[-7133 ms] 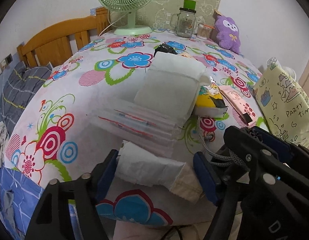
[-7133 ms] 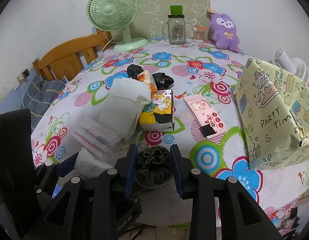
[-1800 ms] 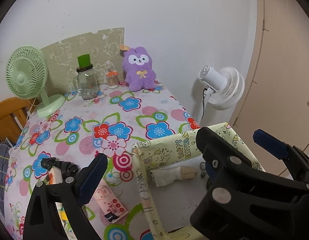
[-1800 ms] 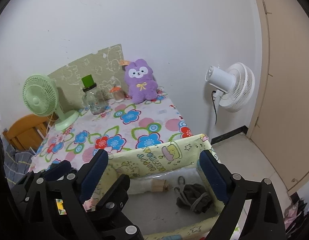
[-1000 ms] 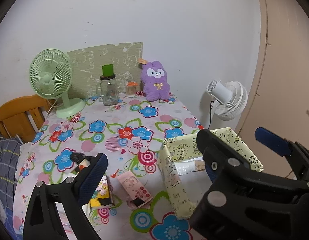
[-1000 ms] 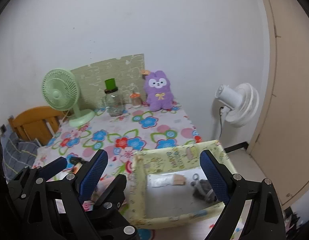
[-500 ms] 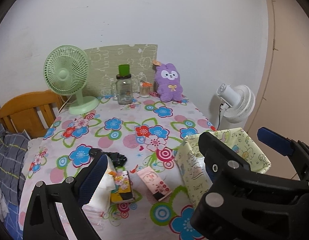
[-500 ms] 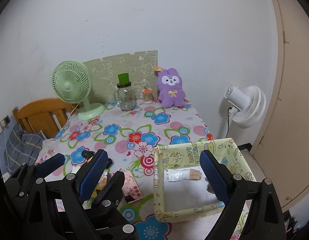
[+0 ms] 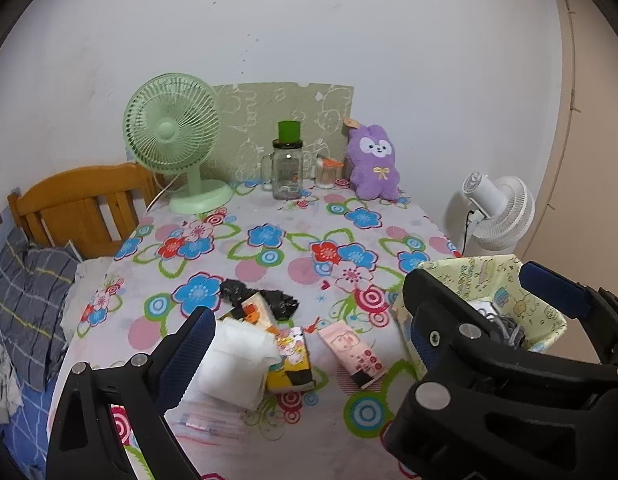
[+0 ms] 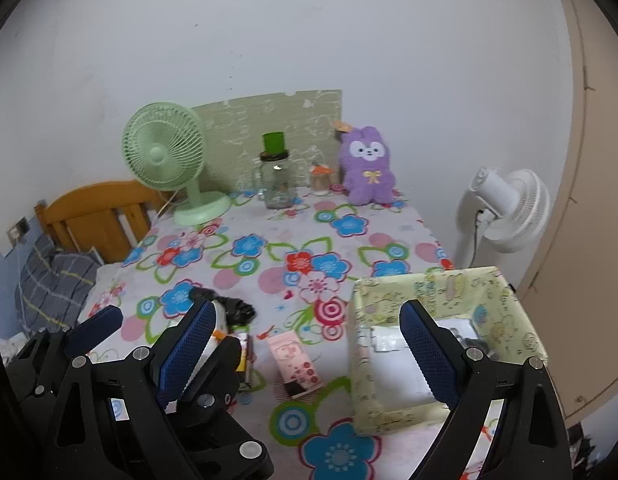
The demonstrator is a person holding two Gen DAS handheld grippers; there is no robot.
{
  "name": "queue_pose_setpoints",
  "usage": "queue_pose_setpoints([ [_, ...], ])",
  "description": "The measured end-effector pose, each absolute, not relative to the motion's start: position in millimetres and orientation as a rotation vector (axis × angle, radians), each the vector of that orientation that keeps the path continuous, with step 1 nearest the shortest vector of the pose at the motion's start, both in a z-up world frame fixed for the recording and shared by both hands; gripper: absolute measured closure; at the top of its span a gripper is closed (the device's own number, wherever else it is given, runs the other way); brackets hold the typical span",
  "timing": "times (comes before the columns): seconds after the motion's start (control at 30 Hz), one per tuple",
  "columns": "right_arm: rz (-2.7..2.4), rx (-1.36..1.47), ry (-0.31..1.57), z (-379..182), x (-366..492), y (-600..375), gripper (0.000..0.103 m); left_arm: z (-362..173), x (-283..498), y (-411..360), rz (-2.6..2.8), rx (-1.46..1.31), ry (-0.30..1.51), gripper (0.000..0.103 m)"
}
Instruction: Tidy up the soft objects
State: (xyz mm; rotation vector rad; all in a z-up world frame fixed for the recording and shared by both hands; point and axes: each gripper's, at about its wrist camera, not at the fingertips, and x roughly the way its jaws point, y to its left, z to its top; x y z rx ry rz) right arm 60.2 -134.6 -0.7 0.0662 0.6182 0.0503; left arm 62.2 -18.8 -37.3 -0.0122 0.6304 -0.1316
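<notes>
presently both hand-held grippers are held well above the table with the floral cloth (image 9: 293, 240), and nothing is gripped by either. the left gripper (image 9: 309, 336) is spread wide, its blue-padded fingers (image 9: 185, 356) far apart, with only the scene beyond seen between them. the right gripper (image 10: 305, 344) is likewise spread wide and empty, its blue pads (image 10: 427, 354) touching nothing.

at the right edge of the table, the yellow cartoon-print fabric bin (image 10: 393, 408) is seen standing open. inside it a white folded item (image 10: 393, 344) is laid against the floor, and a dark grey soft thing (image 9: 507, 328) is glimpsed near its far right corner; what it is cannot be told.

on the cloth, left of the bin, several things are left lying: a white folded cloth (image 9: 237, 360) resting on a clear plastic pouch (image 9: 213, 424), a yellow cartoon tissue pack (image 9: 289, 364) just beside it, a pink packet (image 9: 355, 354) between that pack and the bin, and a black crumpled item (image 9: 269, 298) farther back with an orange-and-white packet (image 9: 251, 308) touching it.

along the wall a green desk fan (image 9: 177, 140), a glass mug jar with a green lid (image 9: 287, 168) and a purple plush rabbit (image 9: 373, 164) are set. a white floor fan (image 10: 505, 204) is seen beyond the table's right edge.
</notes>
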Motion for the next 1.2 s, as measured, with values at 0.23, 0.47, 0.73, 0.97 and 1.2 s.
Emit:
queue_pose_setpoints([
  [0.23,0.079,0.069,0.639,-15.9,63.4,-115.8,0.008,-51.6,63.9,-1.1,-0.092,-0.020,0.650,0.004],
  [0.47,0.103,0.070,0.645,-30.2,65.2,-99.3,0.008,-66.5,64.6,15.7,-0.066,-0.030,0.669,0.004],
  [0.73,0.131,0.055,0.680,-51.9,74.3,-79.7,0.008,-90.3,71.3,33.2,-0.030,-0.050,0.731,0.004],
  [0.97,0.158,0.047,0.715,-70.7,82.9,-67.4,0.008,-109.4,74.5,44.8,-0.005,-0.075,0.784,0.005],
  [1.2,0.189,0.035,0.753,-90.2,87.0,-58.2,0.008,-128.8,75.3,53.7,0.030,-0.103,0.836,0.006],
])
